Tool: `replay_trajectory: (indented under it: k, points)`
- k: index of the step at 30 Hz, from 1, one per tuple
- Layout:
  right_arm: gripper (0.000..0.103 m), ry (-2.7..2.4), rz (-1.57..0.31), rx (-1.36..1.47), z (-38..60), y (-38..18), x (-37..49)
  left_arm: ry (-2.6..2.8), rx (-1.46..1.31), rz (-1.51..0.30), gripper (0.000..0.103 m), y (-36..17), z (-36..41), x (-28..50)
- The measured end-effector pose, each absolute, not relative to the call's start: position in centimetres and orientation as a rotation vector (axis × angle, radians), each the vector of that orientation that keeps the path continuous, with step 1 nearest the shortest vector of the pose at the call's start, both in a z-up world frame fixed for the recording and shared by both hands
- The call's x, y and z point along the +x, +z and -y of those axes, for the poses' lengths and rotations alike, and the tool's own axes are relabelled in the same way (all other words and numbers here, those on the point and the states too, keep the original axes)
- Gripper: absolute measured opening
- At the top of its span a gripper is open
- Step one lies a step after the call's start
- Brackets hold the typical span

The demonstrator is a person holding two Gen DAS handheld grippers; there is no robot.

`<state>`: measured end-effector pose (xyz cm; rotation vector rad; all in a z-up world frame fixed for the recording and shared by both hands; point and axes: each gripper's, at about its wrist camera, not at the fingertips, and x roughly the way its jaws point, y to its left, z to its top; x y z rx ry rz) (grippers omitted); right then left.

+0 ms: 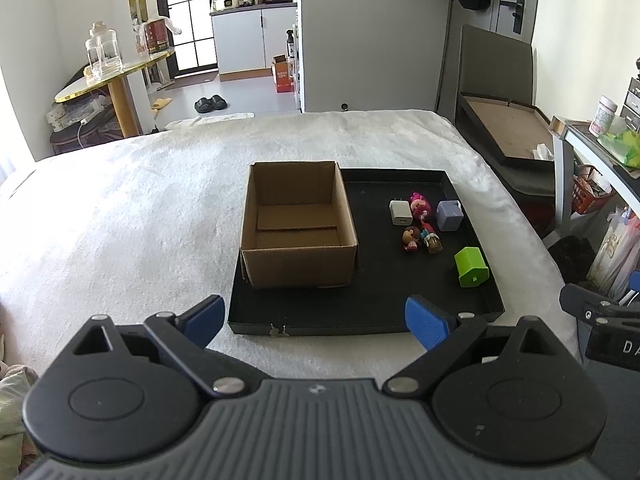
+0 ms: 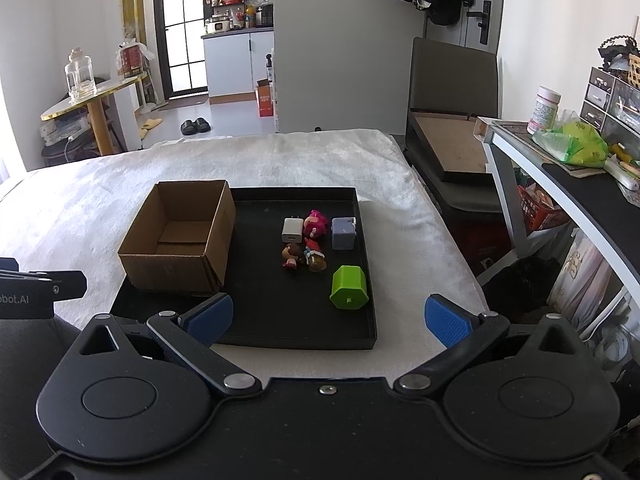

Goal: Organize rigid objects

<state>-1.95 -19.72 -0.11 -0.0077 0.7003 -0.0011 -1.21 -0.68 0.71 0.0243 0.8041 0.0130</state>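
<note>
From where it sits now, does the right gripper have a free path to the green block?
Probably yes. The right gripper is open, and the green block lies just ahead near the tray's right front corner, apart from the other toys; only the low rim lies between.

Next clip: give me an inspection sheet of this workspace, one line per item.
Surface: white blanket under a black tray.
Job's things: cardboard box, empty, on the tray's left; white charger, lilac cube, green block and three small dolls loose on its right.
Clutter: nothing seen on the blanket.
Grippers: left tongs and right tongs open, short of the tray, holding nothing.
Cables: nothing seen near the tray.
Surroundings: glass jar on a side table, crowded desk to the right.
</note>
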Motion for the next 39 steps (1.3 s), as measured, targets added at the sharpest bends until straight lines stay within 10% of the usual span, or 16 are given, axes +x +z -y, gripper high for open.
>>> replay_trajectory:
  k: [39]
  points:
    - [0.098,-0.031,-0.807,0.053,23.0,-7.8,7.0,0.056,0.179,-0.943,0.095,-5.8,4.5,10.7]
